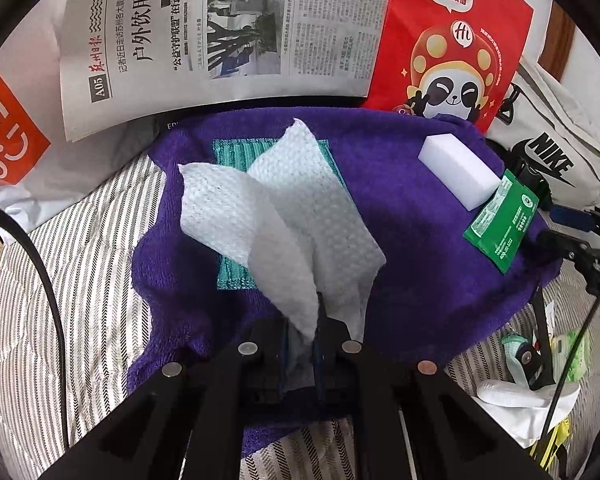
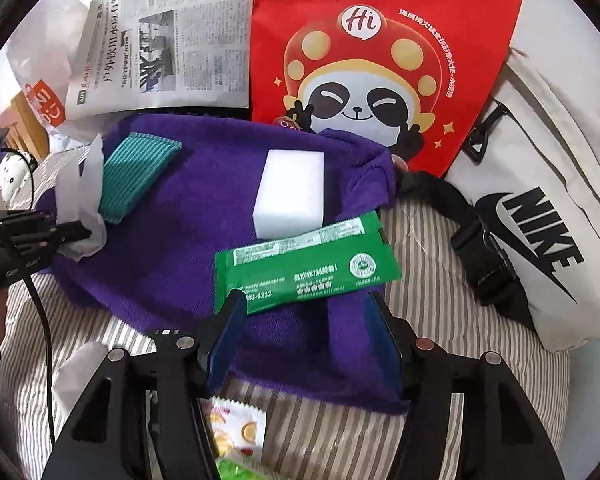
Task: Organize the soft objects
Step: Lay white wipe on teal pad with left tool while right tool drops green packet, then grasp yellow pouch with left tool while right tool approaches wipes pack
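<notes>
1. My left gripper point(image 1: 314, 334) is clamped on one end of a white wipe point(image 1: 276, 216), which fans up and out toward 12 o'clock. I judge I hold it by the edge so it can be spread or folded over the cloth below.
2. Under the wipe lies a teal striped cloth point(image 1: 230, 152) on the purple towel point(image 1: 420, 240); the towel seems to serve as the gathering spot on the striped bed point(image 1: 80, 240).
3. My right gripper point(image 2: 304, 336) is spread wide and holds nothing, its tips either side of the near edge of the green sachet point(image 2: 306, 270), probably lined up to take it.
4. Beyond the sachet at 12 o'clock sits the white sponge block point(image 2: 290, 194), touching it.
5. Newspaper point(image 1: 220, 28) and a red bag point(image 2: 380, 60) lie past the towel.
</notes>
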